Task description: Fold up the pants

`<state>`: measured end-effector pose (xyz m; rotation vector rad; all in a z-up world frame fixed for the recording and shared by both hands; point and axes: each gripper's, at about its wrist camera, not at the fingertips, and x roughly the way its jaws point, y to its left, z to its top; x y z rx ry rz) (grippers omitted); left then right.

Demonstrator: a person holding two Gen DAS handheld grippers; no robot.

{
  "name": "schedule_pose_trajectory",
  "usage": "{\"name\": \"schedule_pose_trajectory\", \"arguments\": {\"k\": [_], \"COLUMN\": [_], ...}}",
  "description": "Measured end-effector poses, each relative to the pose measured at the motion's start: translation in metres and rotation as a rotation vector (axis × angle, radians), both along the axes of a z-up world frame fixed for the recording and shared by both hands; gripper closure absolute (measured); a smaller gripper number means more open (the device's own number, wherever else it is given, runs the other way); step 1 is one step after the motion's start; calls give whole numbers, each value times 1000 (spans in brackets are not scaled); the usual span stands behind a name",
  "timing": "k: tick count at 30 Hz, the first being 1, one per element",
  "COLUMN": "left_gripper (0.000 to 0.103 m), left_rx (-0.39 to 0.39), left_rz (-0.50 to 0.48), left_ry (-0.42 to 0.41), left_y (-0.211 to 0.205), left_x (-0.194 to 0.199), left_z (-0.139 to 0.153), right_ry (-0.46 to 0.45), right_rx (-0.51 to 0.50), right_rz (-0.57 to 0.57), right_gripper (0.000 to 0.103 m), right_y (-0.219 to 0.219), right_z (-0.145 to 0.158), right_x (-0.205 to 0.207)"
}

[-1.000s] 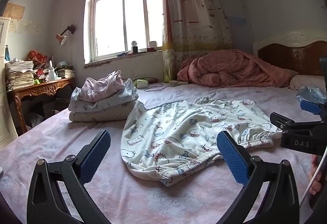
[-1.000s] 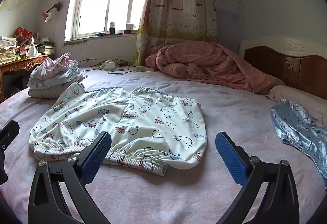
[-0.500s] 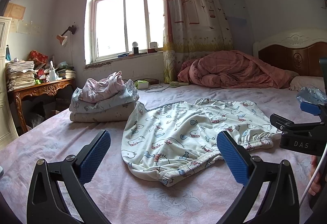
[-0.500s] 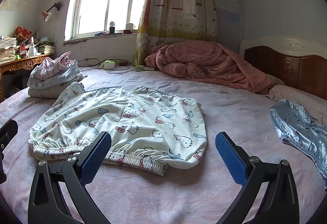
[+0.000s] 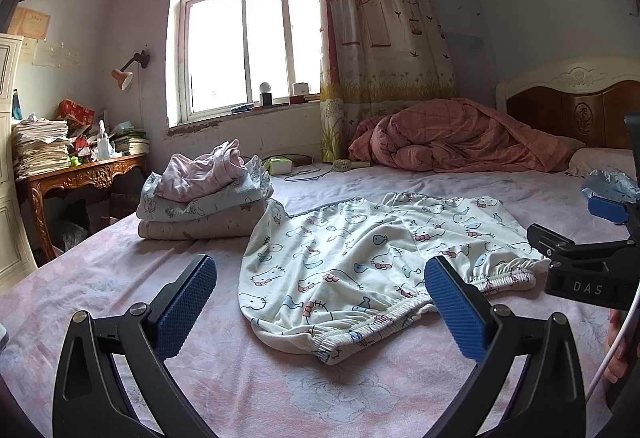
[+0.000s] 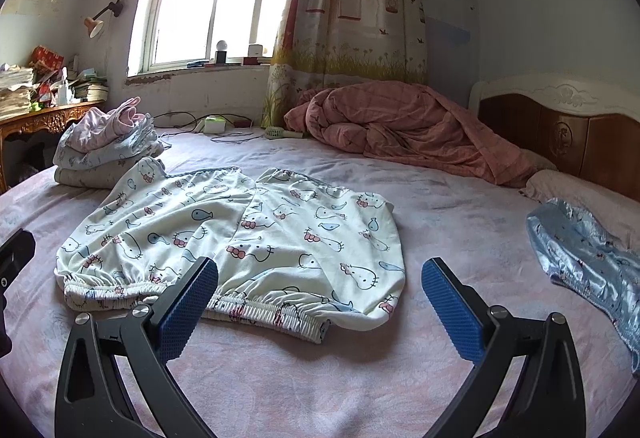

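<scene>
Cream pants with a cat-and-fish print (image 5: pixel 360 258) lie spread flat on the pink bed sheet, elastic waistband toward me; they also show in the right wrist view (image 6: pixel 240 234). My left gripper (image 5: pixel 320 302) is open and empty, just in front of the waistband's left end. My right gripper (image 6: pixel 320 302) is open and empty, in front of the waistband's right end. The right gripper's body shows at the right edge of the left wrist view (image 5: pixel 580 270).
A stack of folded clothes (image 5: pixel 200 198) sits at the bed's left side, touching the pants' far left corner. A bunched pink quilt (image 6: pixel 400 130) lies by the headboard. A shiny blue garment (image 6: pixel 584 258) lies at right. A cluttered desk (image 5: pixel 80 170) stands left of the bed.
Both views have tilted very slightly; the pants sit a little higher in frame. Both grippers stay open and the pants have not moved.
</scene>
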<state>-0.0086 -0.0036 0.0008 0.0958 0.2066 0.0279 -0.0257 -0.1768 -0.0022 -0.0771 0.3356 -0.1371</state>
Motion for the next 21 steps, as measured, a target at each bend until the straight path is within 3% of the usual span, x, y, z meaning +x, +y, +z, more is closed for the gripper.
{"name": "schedule_pose_trajectory", "arguments": {"k": [21], "left_gripper": [0], "left_rx": [10], "left_rz": [4], "left_ry": [2], "left_y": [0], "left_x": [-1], "left_z": [0], "right_ry": [5], "right_rx": [-8], "right_rz": [0], "right_gripper": [0], "right_y": [2], "right_z": [-1], "right_x": [1]}}
